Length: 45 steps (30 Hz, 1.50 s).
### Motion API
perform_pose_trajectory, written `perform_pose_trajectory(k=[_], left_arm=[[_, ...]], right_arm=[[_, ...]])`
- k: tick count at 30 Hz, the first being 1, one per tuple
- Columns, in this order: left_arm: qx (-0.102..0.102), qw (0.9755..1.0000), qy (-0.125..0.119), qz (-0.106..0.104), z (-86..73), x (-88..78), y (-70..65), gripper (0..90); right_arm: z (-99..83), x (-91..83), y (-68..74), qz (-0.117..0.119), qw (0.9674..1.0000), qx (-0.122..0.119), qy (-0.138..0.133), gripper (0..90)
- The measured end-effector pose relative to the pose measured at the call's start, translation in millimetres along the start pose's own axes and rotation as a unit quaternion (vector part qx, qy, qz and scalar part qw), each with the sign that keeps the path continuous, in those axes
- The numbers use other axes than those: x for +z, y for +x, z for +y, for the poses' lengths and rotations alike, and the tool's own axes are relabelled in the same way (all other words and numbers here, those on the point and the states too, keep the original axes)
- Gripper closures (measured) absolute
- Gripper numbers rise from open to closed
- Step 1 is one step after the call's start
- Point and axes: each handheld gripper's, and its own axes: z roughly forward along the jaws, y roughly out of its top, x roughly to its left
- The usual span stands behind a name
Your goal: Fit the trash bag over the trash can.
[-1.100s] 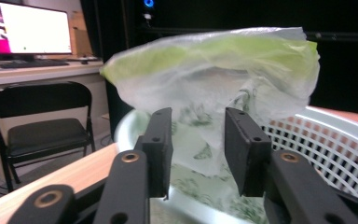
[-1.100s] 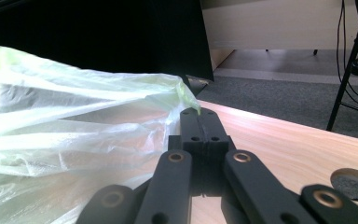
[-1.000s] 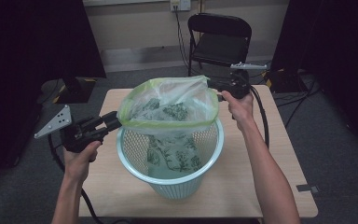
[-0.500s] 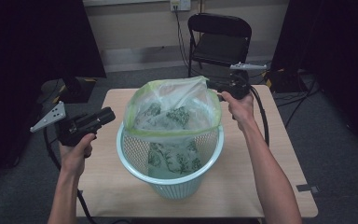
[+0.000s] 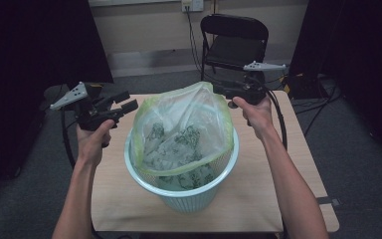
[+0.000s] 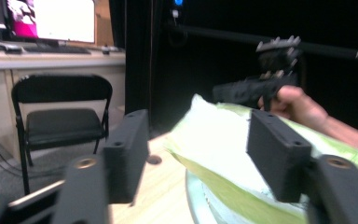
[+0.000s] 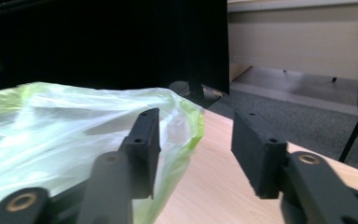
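Since the earlier frames, both grippers have let go of the bag's rim and drawn back: the left gripper (image 5: 129,100) has swung away toward nine o'clock of the basket, and the right gripper (image 5: 220,88) has lifted slightly at the bag's one o'clock corner. Both sets of jaws have just been opening. In the left gripper view the jaws stand apart with nothing pressed between them; the pale green plastic bag (image 6: 223,144) lies beyond them. In the right gripper view the jaws stand apart too, the bag's corner (image 7: 74,135) lying against the left jaw without being pinched.

Seen from the high view, the bag (image 5: 184,129) sits in the light blue mesh basket (image 5: 179,191) at the middle of the wooden table (image 5: 258,199), its rim partly draped over the basket's edge, its far side standing up loosely toward twelve o'clock. Crumpled printed material shows through the plastic inside. A black folding chair (image 5: 234,42) stands beyond the table at twelve o'clock.
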Motion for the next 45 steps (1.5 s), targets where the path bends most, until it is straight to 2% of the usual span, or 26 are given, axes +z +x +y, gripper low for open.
perform_pose_trajectory(k=[4, 7, 9, 10, 11, 12, 14, 16, 18, 19, 21, 23, 28, 31, 33, 34, 36, 37, 38, 40, 41, 43, 45], left_arm=[[-0.023, 0.9996, 0.007, -0.011, -6.9, 9.2, 4.9, 33.7], [-0.018, 0.9994, 0.027, -0.012, -11.7, 11.7, 6.6, 36.7], [-0.018, 0.9986, 0.048, -0.016, -14.4, 13.4, 5.4, 40.4], [-0.016, 0.9985, 0.048, -0.023, -15.9, 12.9, 5.3, 48.7], [-0.014, 0.9985, 0.047, -0.026, -16.8, 11.8, 6.2, 60.0], [-0.015, 0.9984, 0.050, -0.023, -17.6, 11.1, 7.3, 66.8], [-0.010, 0.9980, 0.059, -0.023, -19.7, 10.5, 9.2, 81.5], [-0.008, 0.9979, 0.062, -0.018, -22.1, 9.2, 10.8, 90.0], [-0.002, 0.9982, 0.059, -0.008, -24.0, 6.1, 12.4, 90.0], [0.001, 0.9982, 0.060, 0.002, -24.8, 4.1, 12.9, 90.0], [0.010, 0.9976, 0.067, 0.011, -26.9, -1.1, 13.9, 90.0], [0.008, 0.9971, 0.073, 0.019, -30.6, -7.9, 14.4, 90.0], [0.016, 0.9960, 0.083, 0.029, -44.5, -31.1, 7.6, 90.0], [0.010, 0.9972, 0.072, 0.018, -52.3, -42.5, 3.3, 90.0], [0.006, 0.9979, 0.061, 0.022, -51.5, -45.8, 3.4, 90.0], [0.001, 0.9982, 0.055, 0.026, -49.2, -45.6, 4.1, 83.9], [-0.004, 0.9978, 0.047, 0.046, -42.9, -40.7, 5.7, 55.4], [-0.007, 0.9983, 0.041, 0.040, -40.1, -38.0, 6.9, 46.8], [-0.011, 0.9991, 0.031, 0.027, -38.0, -34.6, 8.4, 46.2], [-0.017, 0.9990, 0.037, 0.021, -35.6, -26.3, 10.5, 41.7], [-0.018, 0.9986, 0.047, 0.014, -36.1, -22.5, 11.7, 43.7], [-0.017, 0.9983, 0.056, -0.002, -40.6, -19.1, 11.6, 66.6], [-0.016, 0.9984, 0.054, -0.003, -45.7, -22.5, 10.6, 85.4]], right_arm=[[-2.3, -15.2, 11.7, 0.018, 0.9998, -0.010, -0.001, 44.5], [-12.2, -18.5, 19.2, 0.030, 0.9993, -0.012, 0.018, 38.4], [-19.1, -17.5, 22.4, 0.038, 0.9988, -0.011, 0.030, 38.0], [-21.8, -16.7, 23.3, 0.040, 0.9986, -0.010, 0.034, 40.0], [-23.9, -15.9, 23.2, 0.048, 0.9982, -0.008, 0.034, 46.3], [-24.8, -15.7, 22.4, 0.065, 0.9975, -0.004, 0.028, 56.3], [-24.3, -15.0, 22.0, 0.062, 0.9979, -0.006, 0.020, 70.3], [-22.4, -14.0, 19.6, 0.062, 0.9979, -0.008, 0.014, 80.4], [-21.2, -13.3, 15.2, 0.048, 0.9988, 0.003, 0.003, 87.4], [-21.1, -12.9, 12.5, 0.043, 0.9991, 0.007, 0.001, 88.1], [-23.3, -11.5, 8.5, 0.037, 0.9992, 0.011, 0.004, 88.6], [-28.5, -11.3, 6.5, 0.026, 0.9996, 0.006, 0.011, 88.7], [-45.2, -17.8, 4.7, 0.026, 0.9996, 0.007, 0.010, 88.5], [-50.5, -22.0, 7.5, 0.025, 0.9996, 0.001, 0.008, 84.5], [-49.3, -24.0, 8.4, 0.028, 0.9996, -0.001, 0.005, 77.0], [-47.7, -24.5, 8.6, 0.028, 0.9996, 0.000, 0.003, 74.6], [-43.5, -24.2, 9.4, 0.026, 0.9997, 0.002, 0.005, 72.8], [-41.3, -24.0, 10.1, 0.029, 0.9996, 0.001, 0.005, 74.3], [-39.1, -23.7, 11.3, 0.032, 0.9995, -0.003, 0.005, 77.5], [-36.1, -22.1, 13.8, 0.043, 0.9990, -0.010, 0.006, 85.3], [-35.3, -21.3, 15.1, 0.044, 0.9989, -0.012, 0.006, 88.1], [-35.3, -19.9, 16.1, 0.050, 0.9986, -0.015, 0.007, 90.0], [-38.0, -20.1, 16.3, 0.046, 0.9988, -0.016, 0.009, 90.0]])
